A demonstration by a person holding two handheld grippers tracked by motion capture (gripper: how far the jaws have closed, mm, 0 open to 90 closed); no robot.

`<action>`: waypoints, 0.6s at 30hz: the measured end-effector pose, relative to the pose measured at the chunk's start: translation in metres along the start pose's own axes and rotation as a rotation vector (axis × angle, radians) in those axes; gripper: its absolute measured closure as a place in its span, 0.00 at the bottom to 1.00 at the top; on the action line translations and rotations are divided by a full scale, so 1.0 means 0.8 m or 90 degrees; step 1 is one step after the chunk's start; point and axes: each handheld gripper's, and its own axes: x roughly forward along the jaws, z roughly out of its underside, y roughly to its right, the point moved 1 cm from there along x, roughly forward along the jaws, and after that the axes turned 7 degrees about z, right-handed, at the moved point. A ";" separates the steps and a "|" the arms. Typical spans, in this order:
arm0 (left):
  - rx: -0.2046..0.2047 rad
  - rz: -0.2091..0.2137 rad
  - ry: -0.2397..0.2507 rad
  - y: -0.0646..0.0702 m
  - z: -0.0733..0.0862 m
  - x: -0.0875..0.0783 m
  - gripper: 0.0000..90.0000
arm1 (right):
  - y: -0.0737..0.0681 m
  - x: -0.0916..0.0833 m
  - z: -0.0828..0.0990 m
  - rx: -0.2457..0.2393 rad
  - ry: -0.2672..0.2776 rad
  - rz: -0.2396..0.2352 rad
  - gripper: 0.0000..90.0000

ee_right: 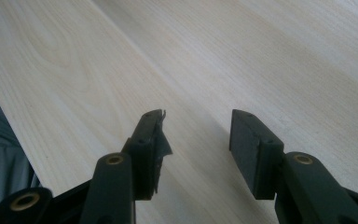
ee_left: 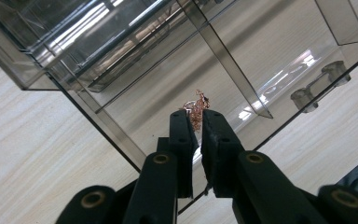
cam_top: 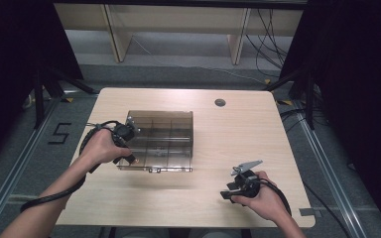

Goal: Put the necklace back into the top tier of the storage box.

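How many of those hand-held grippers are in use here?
2. The left gripper reaches into the clear box, near a small copper chain; the right gripper rests on the table, jaws apart.

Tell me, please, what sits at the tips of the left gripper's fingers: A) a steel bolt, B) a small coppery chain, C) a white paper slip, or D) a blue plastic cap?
B: a small coppery chain shows at the left gripper fingertips, over the smoky transparent plastic compartment box.
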 end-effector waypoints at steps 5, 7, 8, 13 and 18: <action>0.015 -0.004 0.021 0.003 0.005 -0.013 0.87 | 0.001 0.000 0.000 0.001 -0.001 -0.001 0.61; 0.033 -0.007 0.034 0.005 0.008 -0.017 0.86 | 0.001 0.000 0.000 0.002 0.001 0.000 0.61; 0.037 -0.010 0.036 0.006 0.011 -0.020 0.85 | 0.001 0.000 0.001 0.002 -0.001 -0.001 0.61; 0.058 -0.023 0.055 0.006 0.028 -0.030 0.81 | 0.001 0.000 0.000 0.000 0.001 0.000 0.61; 0.055 -0.035 0.090 0.007 0.054 -0.038 0.78 | 0.001 0.000 0.001 0.005 -0.003 0.000 0.61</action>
